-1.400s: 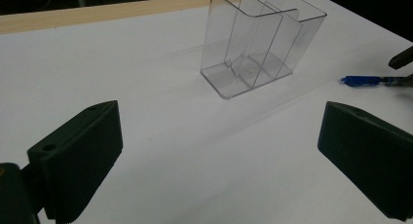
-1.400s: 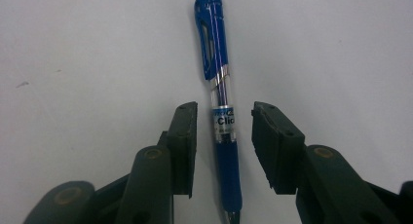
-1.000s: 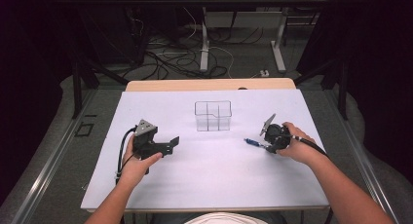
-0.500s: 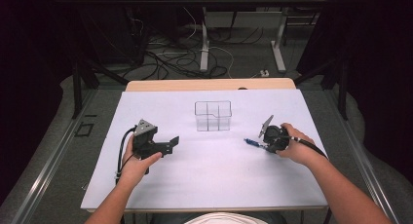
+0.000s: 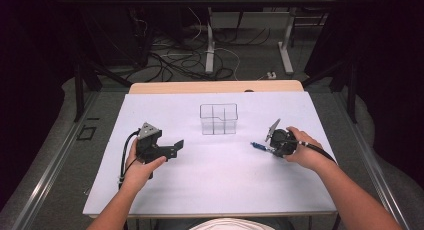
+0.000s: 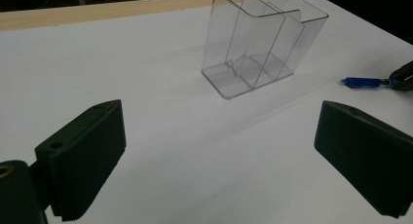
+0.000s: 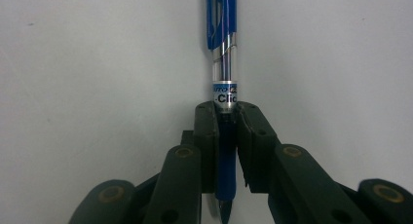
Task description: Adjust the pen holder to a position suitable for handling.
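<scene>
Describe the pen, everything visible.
The pen is a blue click ballpoint with a translucent blue barrel, a clip, a silver band and a printed label reading "Clic". The right gripper is shut on it, pads pressed on either side of the barrel, pen lined up with the jaws. Its clip end sticks out past the jaws toward the clear organizer, low over the white table; contact with the table can't be told.
</scene>
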